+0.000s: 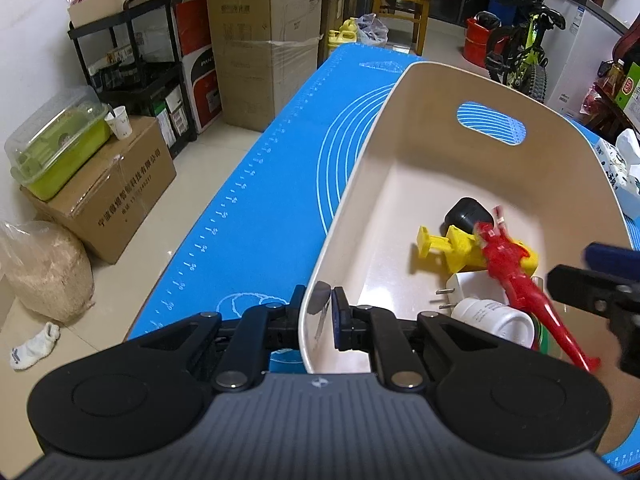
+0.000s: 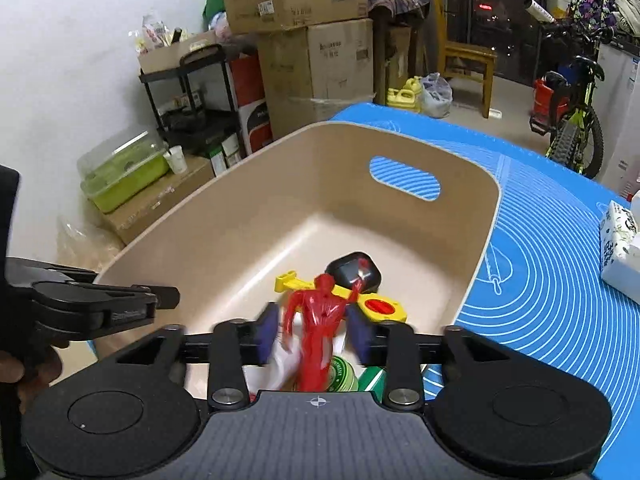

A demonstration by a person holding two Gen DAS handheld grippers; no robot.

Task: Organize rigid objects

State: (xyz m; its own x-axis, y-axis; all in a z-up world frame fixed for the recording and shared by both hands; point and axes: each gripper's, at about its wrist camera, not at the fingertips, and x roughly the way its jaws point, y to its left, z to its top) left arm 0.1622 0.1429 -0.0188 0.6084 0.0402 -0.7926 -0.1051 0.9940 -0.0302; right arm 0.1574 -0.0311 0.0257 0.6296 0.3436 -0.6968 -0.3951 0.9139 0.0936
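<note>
A beige bin (image 1: 420,92) (image 2: 248,176) stands on the blue mat (image 1: 280,184). My left gripper (image 1: 320,312) is shut on the bin's near-left rim. My right gripper (image 2: 314,332) is open over the bin's near end, and a blurred red toy figure (image 2: 316,320) (image 1: 516,280) hangs between its fingers, not touching either pad. In the bin lie a yellow toy (image 1: 456,246) (image 2: 380,308), a black object (image 1: 466,214) (image 2: 348,270), a white plug (image 1: 468,286), a white bottle (image 1: 492,320) and a green tin (image 2: 342,376).
A tissue pack (image 2: 620,248) (image 1: 624,176) lies on the mat right of the bin. Cardboard boxes (image 1: 264,40), a black shelf (image 1: 132,64) and a green container (image 1: 60,144) stand along the wall on the left. A bicycle (image 2: 576,120) stands at the back right.
</note>
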